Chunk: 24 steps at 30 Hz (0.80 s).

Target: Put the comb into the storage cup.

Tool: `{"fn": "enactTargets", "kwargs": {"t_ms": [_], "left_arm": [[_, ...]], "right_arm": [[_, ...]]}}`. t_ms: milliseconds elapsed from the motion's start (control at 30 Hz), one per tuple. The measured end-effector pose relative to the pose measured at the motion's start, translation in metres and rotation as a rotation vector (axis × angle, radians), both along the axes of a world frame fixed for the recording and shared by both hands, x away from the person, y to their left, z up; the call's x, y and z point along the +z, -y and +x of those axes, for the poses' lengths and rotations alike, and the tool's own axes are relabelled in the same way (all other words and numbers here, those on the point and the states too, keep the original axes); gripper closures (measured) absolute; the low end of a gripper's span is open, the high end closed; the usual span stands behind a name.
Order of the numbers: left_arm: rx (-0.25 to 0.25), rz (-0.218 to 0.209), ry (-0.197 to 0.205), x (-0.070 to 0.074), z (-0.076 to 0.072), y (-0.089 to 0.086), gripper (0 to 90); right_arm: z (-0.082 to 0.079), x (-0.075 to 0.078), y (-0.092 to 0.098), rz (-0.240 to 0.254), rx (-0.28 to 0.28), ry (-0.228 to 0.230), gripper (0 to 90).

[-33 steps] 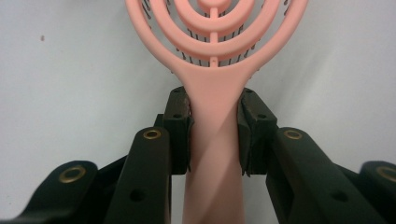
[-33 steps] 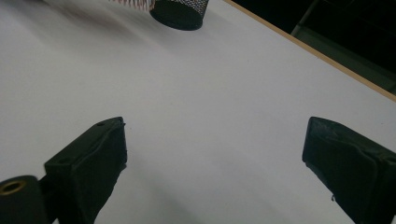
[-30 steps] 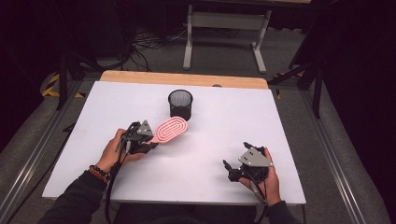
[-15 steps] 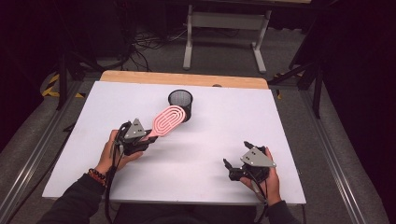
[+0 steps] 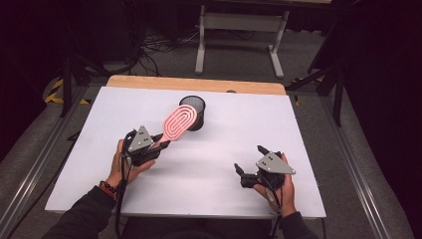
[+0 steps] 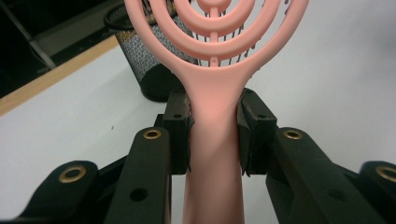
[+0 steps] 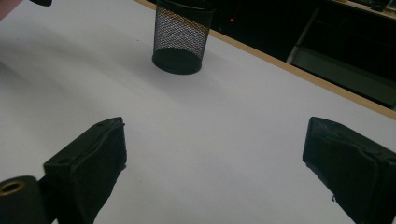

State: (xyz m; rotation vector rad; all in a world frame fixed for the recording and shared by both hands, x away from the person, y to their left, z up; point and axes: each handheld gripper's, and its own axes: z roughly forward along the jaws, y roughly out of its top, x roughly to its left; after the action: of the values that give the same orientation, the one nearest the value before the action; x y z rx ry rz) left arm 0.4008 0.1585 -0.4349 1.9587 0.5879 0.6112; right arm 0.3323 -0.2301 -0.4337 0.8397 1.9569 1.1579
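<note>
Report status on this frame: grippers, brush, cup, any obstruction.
Left gripper shut on pink brush, head raised beside mesh cup. Right gripper open, holding nothing. Nothing blocks the cup's mouth.

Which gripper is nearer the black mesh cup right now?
Left. The left gripper sits just short of the mesh cup, holding the pink brush up against it. The right gripper rests open, farther off near the table's front edge.
</note>
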Motion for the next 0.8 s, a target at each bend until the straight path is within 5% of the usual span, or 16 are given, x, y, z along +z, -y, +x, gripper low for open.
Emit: {"fn": "enactTargets", "kwargs": {"t_ms": [433,800], "left_arm": [[-0.017,-0.100,0.057,0.000,-0.003,0.010,69.1],[-0.032,-0.143,0.087,-0.003,-0.008,0.026,69.1]], "right_arm": [[0.003,0.027,-0.002,0.103,-0.076,0.127,6.9],[0.011,0.039,-0.017,0.153,-0.078,0.139,5.3]]}}
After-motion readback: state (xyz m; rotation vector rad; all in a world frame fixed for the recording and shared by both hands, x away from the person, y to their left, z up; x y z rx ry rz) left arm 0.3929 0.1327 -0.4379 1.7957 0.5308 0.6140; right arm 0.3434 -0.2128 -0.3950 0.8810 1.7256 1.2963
